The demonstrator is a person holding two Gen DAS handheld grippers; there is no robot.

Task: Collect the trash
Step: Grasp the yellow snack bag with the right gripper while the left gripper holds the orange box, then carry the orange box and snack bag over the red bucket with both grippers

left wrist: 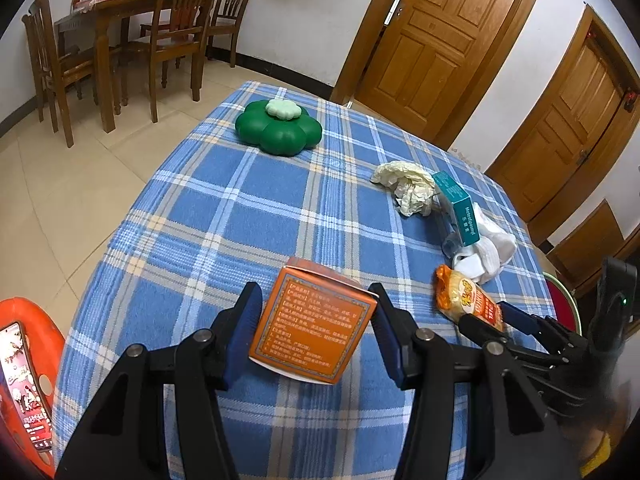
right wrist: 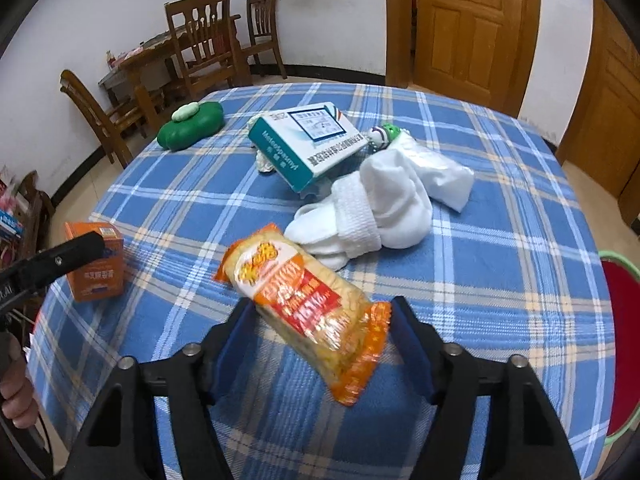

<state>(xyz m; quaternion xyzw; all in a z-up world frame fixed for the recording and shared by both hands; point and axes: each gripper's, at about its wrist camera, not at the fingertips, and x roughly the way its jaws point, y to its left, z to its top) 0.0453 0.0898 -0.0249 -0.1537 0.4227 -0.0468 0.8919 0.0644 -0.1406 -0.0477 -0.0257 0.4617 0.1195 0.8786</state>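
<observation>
Left tongs point(left wrist: 316, 320) clamped on orange box point(left wrist: 316, 320), lifted off worktop point(left wrist: 200, 208). Right tongs point(right wrist: 320, 320) straddling snack packet point(right wrist: 304, 304), grip unclear tbh. Crinkly wrapper slippery, could squirt out, land near socks point(right wrist: 372, 216).

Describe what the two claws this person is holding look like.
Both match. The left claw and the right claw are matte black plastic, each with two angular fingers lined inside with ribbed blue pads. Round silver pivot pins mark the finger joints. The right claw's black handle carries a small green light.
</observation>
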